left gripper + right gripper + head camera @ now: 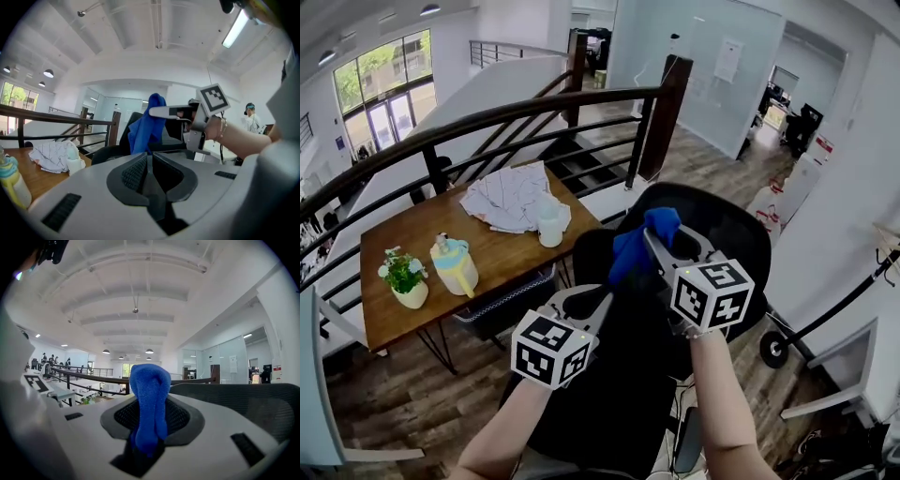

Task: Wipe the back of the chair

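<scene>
A black mesh office chair (731, 234) stands below me, its curved back (262, 401) to the right in the right gripper view. My right gripper (654, 246) is shut on a blue cloth (637, 246), which hangs folded out of its jaws (149, 404) just above the chair back. The same blue cloth (143, 126) shows ahead in the left gripper view. My left gripper (598, 302) is held lower and to the left, over the chair seat, its jaws closed together with nothing between them (149, 168).
A wooden table (403, 253) at the left carries a potted plant (405, 278), a yellow bottle (457, 265), a crumpled white cloth (511, 195) and a white cup (549, 225). A dark stair railing (525, 112) runs behind it. A white wall (853, 206) is at the right.
</scene>
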`<state>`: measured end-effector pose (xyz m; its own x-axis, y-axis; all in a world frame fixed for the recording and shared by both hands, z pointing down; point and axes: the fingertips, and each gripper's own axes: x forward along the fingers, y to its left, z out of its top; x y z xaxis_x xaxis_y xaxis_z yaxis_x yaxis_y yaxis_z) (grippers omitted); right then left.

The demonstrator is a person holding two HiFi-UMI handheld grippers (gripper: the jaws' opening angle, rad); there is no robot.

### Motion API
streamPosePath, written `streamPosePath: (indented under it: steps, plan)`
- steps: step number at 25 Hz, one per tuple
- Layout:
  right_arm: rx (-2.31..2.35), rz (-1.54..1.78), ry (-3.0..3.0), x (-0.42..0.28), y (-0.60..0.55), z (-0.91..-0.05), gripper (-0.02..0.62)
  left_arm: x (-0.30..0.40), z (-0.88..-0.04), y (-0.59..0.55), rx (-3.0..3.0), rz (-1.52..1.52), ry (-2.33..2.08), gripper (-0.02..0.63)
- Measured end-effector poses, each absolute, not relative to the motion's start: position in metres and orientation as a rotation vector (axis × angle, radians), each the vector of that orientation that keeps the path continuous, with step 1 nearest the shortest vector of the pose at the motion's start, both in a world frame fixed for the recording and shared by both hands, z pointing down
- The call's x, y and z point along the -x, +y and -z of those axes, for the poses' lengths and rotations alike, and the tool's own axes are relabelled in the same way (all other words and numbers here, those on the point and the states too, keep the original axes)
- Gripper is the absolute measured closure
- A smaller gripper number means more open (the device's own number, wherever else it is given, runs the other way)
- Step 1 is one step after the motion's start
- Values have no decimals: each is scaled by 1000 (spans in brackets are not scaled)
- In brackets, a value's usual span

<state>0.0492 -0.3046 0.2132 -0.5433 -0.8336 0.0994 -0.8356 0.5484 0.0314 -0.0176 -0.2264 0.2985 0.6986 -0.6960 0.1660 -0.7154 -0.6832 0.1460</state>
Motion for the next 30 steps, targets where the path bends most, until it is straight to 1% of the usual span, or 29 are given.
streamPosePath:
  steps: [8,18,30]
  plan:
    - [-1446,19,-2626,-49,-351,-207,469,11,-305,-239,-2721,-203,-1147,561]
    - [-1485,-8,-2627,-59,-355,-216,466,2,-292,-252,-2728,-162,-1142,561]
    - [-1638,-51,-2482,-129,-347,-222,460,-21,-285,-245,-2749,-126,-1068,561]
